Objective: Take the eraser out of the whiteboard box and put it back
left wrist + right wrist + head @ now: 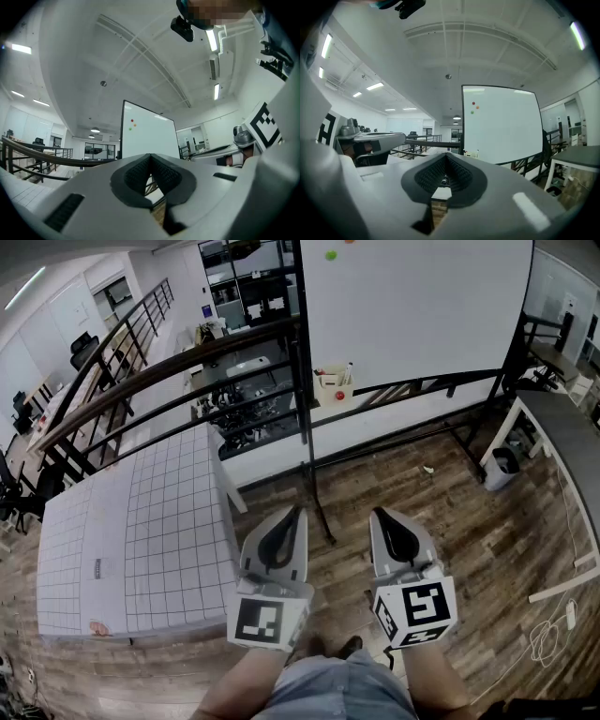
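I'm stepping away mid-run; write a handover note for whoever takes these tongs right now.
Left tongs: shut, empty, held out in front.
Right tongs: shut, empty, beside the left.
Whiteboard box: at the lower left corner of the whiteboard, well ahead, out of reach; eraser not discernible from here.
Done: nothing yet.
Left: approach, take the eraser out, put it back.

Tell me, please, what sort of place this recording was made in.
Probably an open-plan office or lab workspace: a free-standing whiteboard, office chairs beyond a railing, and ceiling strip lights.
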`<state>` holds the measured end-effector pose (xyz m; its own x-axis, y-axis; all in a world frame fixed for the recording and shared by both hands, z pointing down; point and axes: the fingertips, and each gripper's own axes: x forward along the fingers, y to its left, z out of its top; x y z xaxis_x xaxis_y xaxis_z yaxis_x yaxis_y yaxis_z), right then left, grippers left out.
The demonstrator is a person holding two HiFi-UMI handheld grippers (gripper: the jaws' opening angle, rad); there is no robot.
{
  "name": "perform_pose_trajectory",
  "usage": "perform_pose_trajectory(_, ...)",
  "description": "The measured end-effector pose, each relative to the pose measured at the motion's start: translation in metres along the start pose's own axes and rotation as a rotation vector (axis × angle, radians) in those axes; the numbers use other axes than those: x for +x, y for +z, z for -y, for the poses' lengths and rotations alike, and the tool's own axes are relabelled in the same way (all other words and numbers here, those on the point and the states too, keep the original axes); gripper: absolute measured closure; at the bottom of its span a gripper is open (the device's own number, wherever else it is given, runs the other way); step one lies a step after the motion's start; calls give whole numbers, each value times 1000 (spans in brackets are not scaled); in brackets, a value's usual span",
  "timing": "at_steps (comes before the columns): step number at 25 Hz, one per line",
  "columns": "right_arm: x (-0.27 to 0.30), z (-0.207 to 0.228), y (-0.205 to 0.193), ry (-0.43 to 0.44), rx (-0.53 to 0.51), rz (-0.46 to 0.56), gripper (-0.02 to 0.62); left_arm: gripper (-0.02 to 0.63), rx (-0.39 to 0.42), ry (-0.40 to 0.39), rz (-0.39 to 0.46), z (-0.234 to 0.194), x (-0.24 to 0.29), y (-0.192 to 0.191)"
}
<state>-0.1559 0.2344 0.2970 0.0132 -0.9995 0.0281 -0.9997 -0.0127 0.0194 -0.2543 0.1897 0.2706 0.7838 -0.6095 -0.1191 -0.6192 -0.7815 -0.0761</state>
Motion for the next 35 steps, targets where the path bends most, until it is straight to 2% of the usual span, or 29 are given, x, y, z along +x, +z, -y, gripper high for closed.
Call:
perform_pose_trajectory(9,0,18,0,5,10,5,595,607,12,4,-7,12,14,0)
perform_pose_trajectory(15,-2,35,-1,44,49,27,594,607,24,13,-15,26,26,-5)
perform_pose_trajectory(23,1,65,-13,58,51,7,594,607,34,43,-25,35,49,-14)
perform_pose_trajectory(28,31,99,27,79,31,-6,594,607,14,58,-28,33,97,16)
perform_pose_trajectory(30,28,107,32,84,26,-14,594,607,6,63,-28,39,104,22)
perform_pose_trajectory(35,62,115,0,92,39,-20,594,607,10,62,-42,23,129,-16)
